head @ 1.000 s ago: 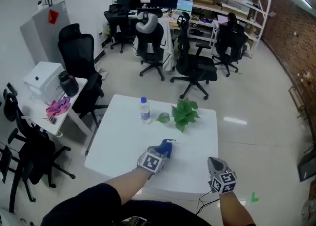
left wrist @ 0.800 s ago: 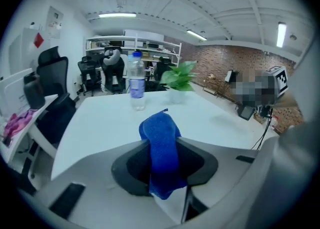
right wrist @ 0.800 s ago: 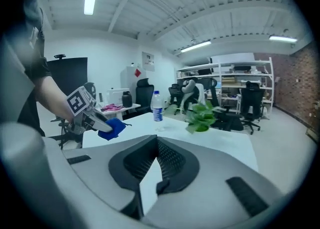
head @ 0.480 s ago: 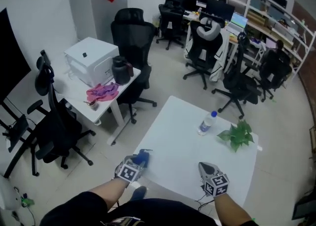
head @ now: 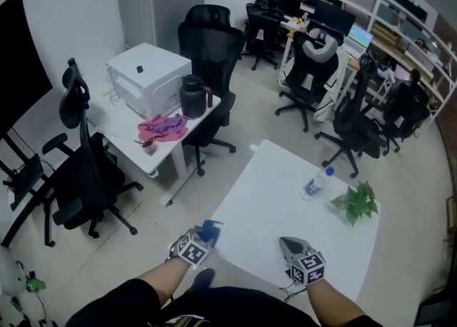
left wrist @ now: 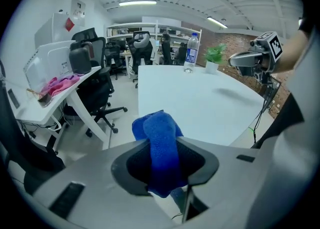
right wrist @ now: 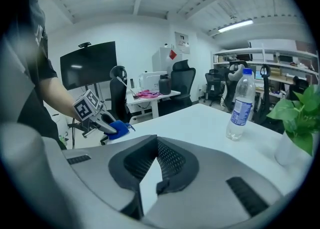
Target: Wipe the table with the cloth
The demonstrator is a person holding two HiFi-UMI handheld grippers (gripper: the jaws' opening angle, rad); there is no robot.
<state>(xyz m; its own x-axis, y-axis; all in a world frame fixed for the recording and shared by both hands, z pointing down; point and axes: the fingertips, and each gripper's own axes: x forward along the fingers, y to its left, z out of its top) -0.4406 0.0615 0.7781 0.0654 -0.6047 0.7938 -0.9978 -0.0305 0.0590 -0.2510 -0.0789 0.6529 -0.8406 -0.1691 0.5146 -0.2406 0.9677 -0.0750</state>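
Observation:
My left gripper [head: 204, 238] is shut on a folded blue cloth [head: 208, 230], right at the near left edge of the white table [head: 278, 197]. In the left gripper view the cloth [left wrist: 160, 135] stands up between the jaws of the left gripper [left wrist: 165, 153], with the table [left wrist: 200, 100] stretching ahead. My right gripper [head: 289, 244] hangs over the table's near edge, to the right of the left one. Its jaws meet at the tips with nothing between them [right wrist: 156, 140]. From that side I see the left gripper [right wrist: 102, 119] and the cloth [right wrist: 118, 129] just off the table's edge.
A clear water bottle [head: 315, 183] and a small green plant [head: 356, 203] stand at the table's far right. To the left is a side desk [head: 125, 136] with a white box [head: 146, 78], a pink rag [head: 163, 128] and a black jug [head: 193, 96]. Black office chairs [head: 86, 175] stand around.
The view has swung left, so the table now sits at lower right. Both grippers moved left: the left one, still holding the cloth, went from over the table to its near left edge.

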